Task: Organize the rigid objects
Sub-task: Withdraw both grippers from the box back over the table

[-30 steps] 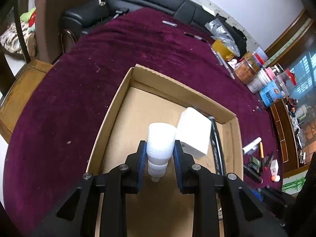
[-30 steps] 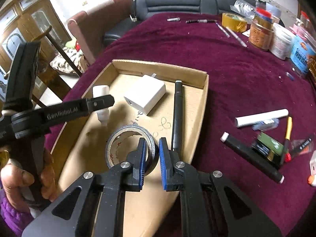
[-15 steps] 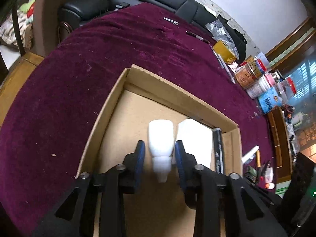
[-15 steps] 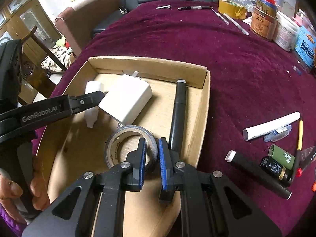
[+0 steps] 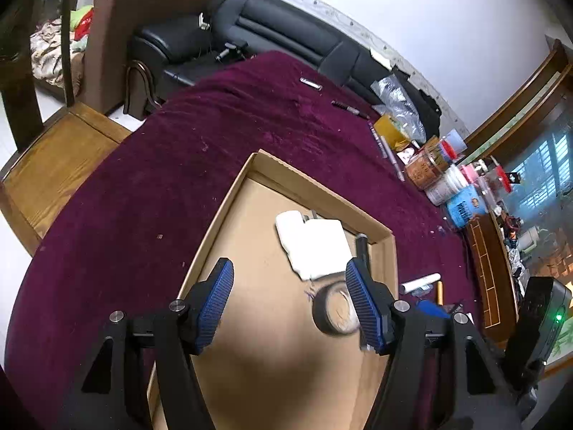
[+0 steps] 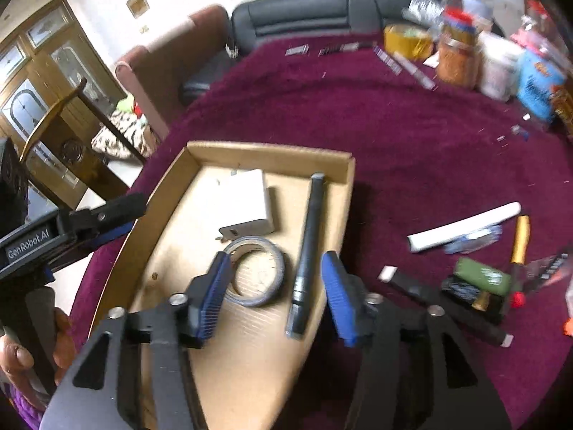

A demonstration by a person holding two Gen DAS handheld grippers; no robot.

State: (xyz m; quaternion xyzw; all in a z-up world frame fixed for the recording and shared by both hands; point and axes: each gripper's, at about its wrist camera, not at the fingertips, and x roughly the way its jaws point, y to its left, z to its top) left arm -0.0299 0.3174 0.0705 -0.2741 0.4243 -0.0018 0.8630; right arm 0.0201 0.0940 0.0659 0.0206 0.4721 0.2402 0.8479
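Observation:
A cardboard box (image 5: 311, 186) lies on the purple cloth. Inside it a small white bottle (image 5: 288, 224) lies against a white charger (image 5: 318, 251), with a tape roll (image 5: 336, 308) and a black pen (image 5: 361, 247) nearby. My left gripper (image 5: 290, 301) hangs above the box floor, its jaws opening and nothing between them. In the right wrist view the tape roll (image 6: 256, 272) lies flat beside the black pen (image 6: 309, 247) and the charger (image 6: 247, 204). My right gripper (image 6: 275, 290) is just above them, jaws opening, pads off the roll. The left gripper (image 6: 121, 215) shows at the left edge.
Right of the box (image 6: 268, 152) on the cloth lie a white tube (image 6: 465, 229), a yellow pen (image 6: 521, 238), a black marker (image 6: 440, 304) and a green item (image 6: 483, 276). Jars and tubs (image 6: 462, 57) crowd the far right. A black sofa and a wooden chair stand beyond the table.
My left gripper let go of the white bottle, which now lies beside the charger, and drew back upward. My right gripper let go of the tape roll and spread its jaws.

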